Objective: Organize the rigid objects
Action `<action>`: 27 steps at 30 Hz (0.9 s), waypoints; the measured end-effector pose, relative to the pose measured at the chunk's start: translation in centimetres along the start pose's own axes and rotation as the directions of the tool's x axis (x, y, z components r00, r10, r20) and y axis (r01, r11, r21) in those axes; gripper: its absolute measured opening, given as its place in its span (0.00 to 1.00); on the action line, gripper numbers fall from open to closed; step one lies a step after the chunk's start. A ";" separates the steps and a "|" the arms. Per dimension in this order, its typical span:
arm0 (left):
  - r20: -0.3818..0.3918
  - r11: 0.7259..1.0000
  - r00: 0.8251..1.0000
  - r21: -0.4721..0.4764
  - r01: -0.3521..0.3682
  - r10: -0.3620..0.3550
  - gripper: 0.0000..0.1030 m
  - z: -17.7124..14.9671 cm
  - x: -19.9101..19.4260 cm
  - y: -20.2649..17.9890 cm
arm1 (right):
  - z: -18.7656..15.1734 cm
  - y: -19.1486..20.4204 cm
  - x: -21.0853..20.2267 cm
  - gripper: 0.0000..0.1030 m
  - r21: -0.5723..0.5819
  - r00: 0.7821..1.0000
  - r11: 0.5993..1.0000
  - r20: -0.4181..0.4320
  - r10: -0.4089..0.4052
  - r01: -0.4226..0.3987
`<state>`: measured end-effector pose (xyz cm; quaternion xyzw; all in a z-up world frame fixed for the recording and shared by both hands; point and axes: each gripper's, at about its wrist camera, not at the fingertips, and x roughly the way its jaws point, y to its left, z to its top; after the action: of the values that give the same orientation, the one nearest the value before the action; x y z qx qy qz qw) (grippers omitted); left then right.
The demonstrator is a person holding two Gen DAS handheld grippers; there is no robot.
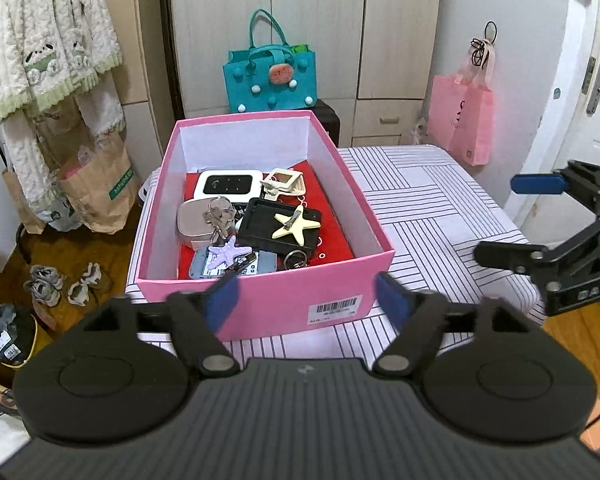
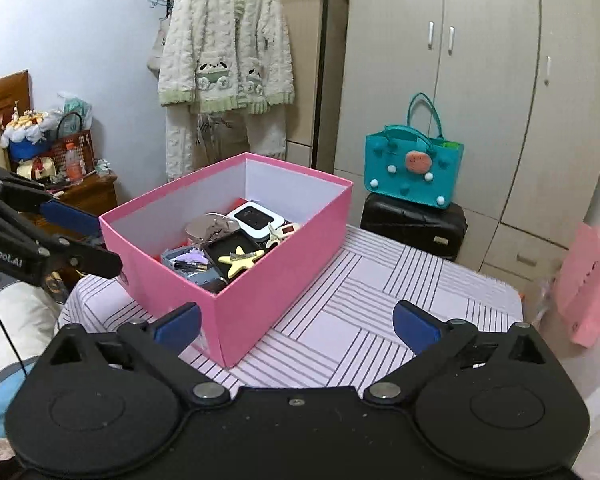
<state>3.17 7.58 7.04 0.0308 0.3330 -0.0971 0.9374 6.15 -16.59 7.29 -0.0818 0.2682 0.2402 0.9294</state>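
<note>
Occlusion: yellow starfish clip (image 1: pixel 296 227) is covering part of black tray (image 1: pixel 269 227) | pink box (image 2: pixel 260 300) near wall is hiding contents beneath.

Both the left gripper (image 1: pixel 304 300) and the right gripper (image 2: pixel 296 322) are matte black, with ribbed bodies, round side discs, silver pivot screws and blue fingertip pads (image 1: pixel 220 300). White lettering marks the linkages; a thin black cable (image 2: pixel 0 320) trails from the left one.

Pink box (image 1: pixel 260 304), yellow star clip (image 1: pixel 296 227), striped cloth (image 1: pixel 432 208)
</note>
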 end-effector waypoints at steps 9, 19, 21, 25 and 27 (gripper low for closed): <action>-0.011 0.995 0.995 -0.032 -0.097 0.097 0.96 -1.7 0.6 -1.7 | -2.5 -1.9 -4.0 1.00 0.174 0.994 0.984 0.098 -0.040 0.022; 0.051 0.980 0.979 -0.029 -0.198 0.199 0.97 -3.6 0.0 -5.0 | -4.7 -2.2 -5.1 1.00 0.219 0.987 0.963 0.003 -0.160 0.156; 0.059 0.978 0.976 -0.037 -0.206 0.207 0.99 -3.9 -0.2 -5.6 | -5.3 -1.6 -5.5 1.00 0.216 0.985 0.962 0.000 -0.171 0.167; 0.054 0.977 0.977 -0.073 -0.203 0.207 0.99 -4.3 -0.4 -6.0 | -6.5 -0.5 -6.4 1.00 0.213 0.975 0.952 0.005 -0.224 0.218; 0.049 0.976 0.977 -0.080 -0.205 0.209 0.99 -4.6 -0.5 -6.2 | -6.9 0.1 -6.7 1.00 0.199 0.968 0.949 0.010 -0.251 0.244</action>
<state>-1.27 2.14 3.83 0.0277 0.3046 0.0127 0.9520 -2.01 -21.18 5.09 -0.0188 0.2619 0.0955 0.9602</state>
